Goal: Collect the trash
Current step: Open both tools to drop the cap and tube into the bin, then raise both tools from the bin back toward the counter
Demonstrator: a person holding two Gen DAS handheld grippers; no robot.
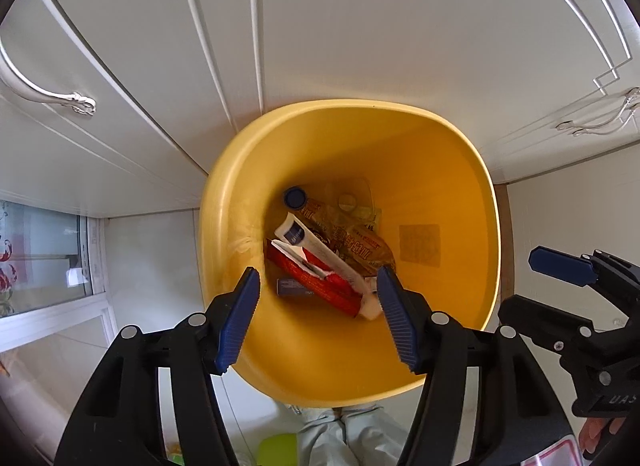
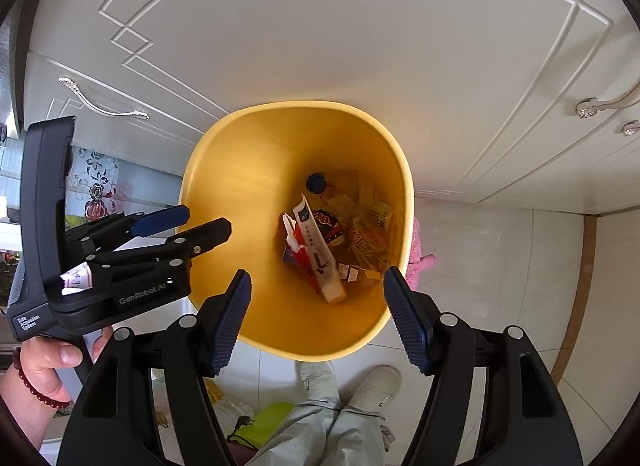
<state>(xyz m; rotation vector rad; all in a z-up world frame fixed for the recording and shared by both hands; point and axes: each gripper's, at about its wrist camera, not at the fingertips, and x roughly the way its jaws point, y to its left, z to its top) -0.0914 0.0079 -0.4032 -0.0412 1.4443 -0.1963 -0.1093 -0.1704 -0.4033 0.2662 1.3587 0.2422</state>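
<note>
- Hovering above the yellow bin [image 1: 460, 201], both the left gripper [image 1: 318, 320] and right gripper [image 2: 318, 320] hang spread apart, empty.
- Wrappers [image 1: 320, 262] lie inside; dropping seems finished, so next comes fetching more trash.

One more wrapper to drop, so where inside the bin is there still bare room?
Bare: the yellow bin floor along its right wall. Crowded: the middle and left, where the white tube, red packet and blue-capped bottle pile.
</note>
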